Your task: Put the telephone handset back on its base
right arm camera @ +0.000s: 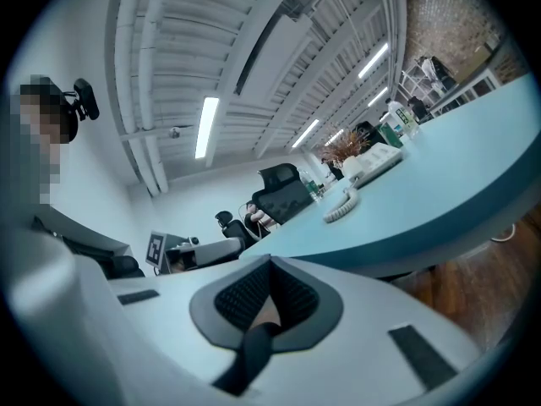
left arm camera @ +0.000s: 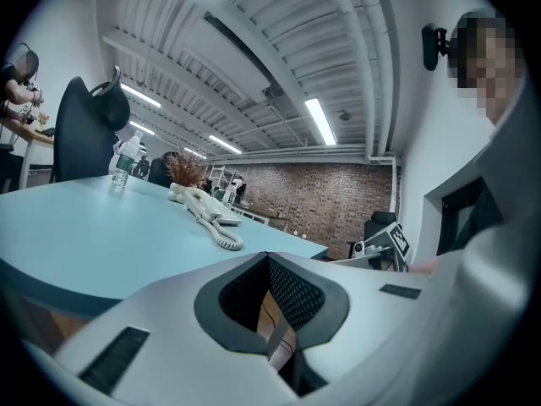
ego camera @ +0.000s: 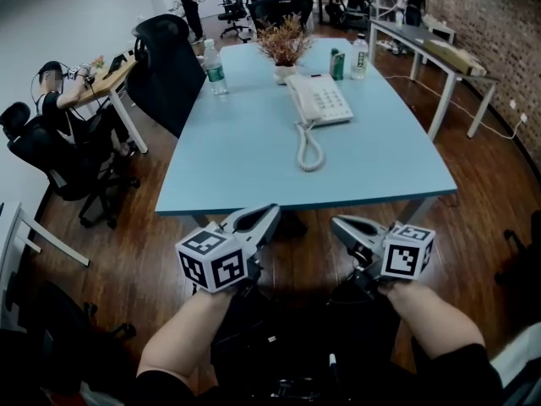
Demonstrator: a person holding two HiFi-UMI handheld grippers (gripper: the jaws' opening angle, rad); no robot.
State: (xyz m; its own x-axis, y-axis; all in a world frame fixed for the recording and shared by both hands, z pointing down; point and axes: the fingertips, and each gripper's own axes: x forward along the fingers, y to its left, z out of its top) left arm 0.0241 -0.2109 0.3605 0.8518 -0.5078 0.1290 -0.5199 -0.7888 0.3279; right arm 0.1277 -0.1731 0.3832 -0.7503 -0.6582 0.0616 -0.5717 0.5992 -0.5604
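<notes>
Cream corded telephone handset (ego camera: pixel 299 100) looks seated on its push-button base (ego camera: pixel 328 101), well ahead of both jaws on the pale-blue desk (ego camera: pixel 254 142). Left gripper (ego camera: pixel 267 215) and right gripper (ego camera: pixel 340 225) are pinched closed, empty. Nothing needs grabbing, I reckon.

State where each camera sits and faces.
Head view: on the person's head, steeply down at the blue table and telephone; forearms, left gripper and right gripper show.
Left gripper view: low before the table, along its shut jaws toward the telephone; right gripper at right.
Right gripper view: likewise, tilted; left gripper at left.
Shared: all show telephone and coiled cord.
</notes>
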